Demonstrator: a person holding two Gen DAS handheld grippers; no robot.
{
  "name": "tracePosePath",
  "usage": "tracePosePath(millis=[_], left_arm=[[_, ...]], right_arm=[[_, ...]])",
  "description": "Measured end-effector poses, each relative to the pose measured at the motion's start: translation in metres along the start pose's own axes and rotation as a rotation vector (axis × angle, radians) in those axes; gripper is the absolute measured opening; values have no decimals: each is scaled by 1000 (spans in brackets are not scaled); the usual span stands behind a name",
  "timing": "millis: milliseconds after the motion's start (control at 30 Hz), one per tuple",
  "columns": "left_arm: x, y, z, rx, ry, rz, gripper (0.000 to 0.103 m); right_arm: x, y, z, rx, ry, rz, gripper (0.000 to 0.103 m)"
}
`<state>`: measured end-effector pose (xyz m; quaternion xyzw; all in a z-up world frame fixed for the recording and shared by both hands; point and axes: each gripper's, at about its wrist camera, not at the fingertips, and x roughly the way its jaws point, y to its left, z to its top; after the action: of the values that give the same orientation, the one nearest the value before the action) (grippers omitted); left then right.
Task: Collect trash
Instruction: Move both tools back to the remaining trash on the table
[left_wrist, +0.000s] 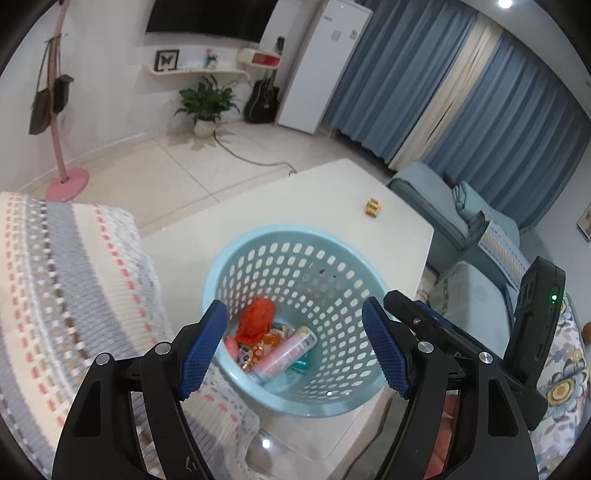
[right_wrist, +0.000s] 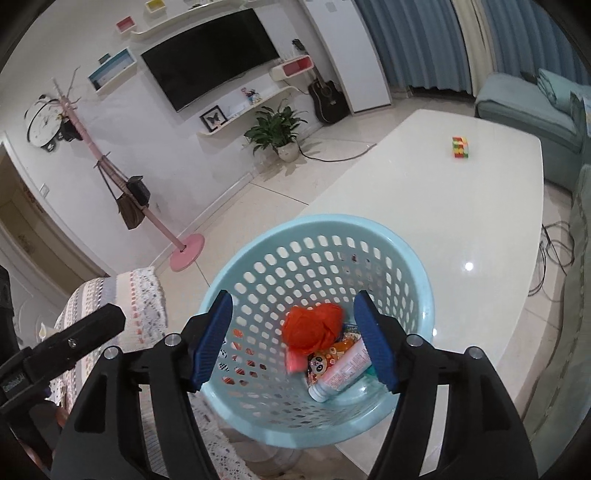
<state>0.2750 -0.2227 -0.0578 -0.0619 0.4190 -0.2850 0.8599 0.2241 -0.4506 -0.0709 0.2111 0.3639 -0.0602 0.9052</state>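
A light blue perforated basket (left_wrist: 258, 243) stands on the near end of a white table (left_wrist: 332, 192); it also shows in the right wrist view (right_wrist: 332, 225). Inside lie a crumpled orange-red wrapper (left_wrist: 255, 319) (right_wrist: 312, 326), a pink tube (left_wrist: 286, 354) (right_wrist: 341, 371) and several small snack packets (right_wrist: 319, 362). My left gripper (left_wrist: 295, 349) is open and empty above the basket. My right gripper (right_wrist: 295, 338) is open and empty above the basket, with the orange-red wrapper between its fingers, blurred. The right gripper's body (left_wrist: 532, 325) shows at the right of the left wrist view.
A small multicoloured cube (left_wrist: 372, 208) (right_wrist: 460, 147) sits on the far part of the table. A crocheted striped cloth (left_wrist: 66, 280) covers furniture at the left. A blue sofa (left_wrist: 443, 206) stands at the right. A pink coat stand (right_wrist: 186, 251) and a potted plant (right_wrist: 277, 129) are on the floor beyond.
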Motion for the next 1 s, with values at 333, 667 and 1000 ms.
tracePosePath(millis=[333, 667, 1000], left_arm=[[-102, 10, -10, 10, -180, 38, 73], [-220, 57, -30, -50, -365, 129, 73], [-309, 158, -63, -152, -412, 344, 73]], right_arm=[[-46, 67, -4, -119, -66, 85, 64], [-86, 174, -23, -291, -91, 248, 65], [-85, 297, -89, -511, 13, 363, 65]])
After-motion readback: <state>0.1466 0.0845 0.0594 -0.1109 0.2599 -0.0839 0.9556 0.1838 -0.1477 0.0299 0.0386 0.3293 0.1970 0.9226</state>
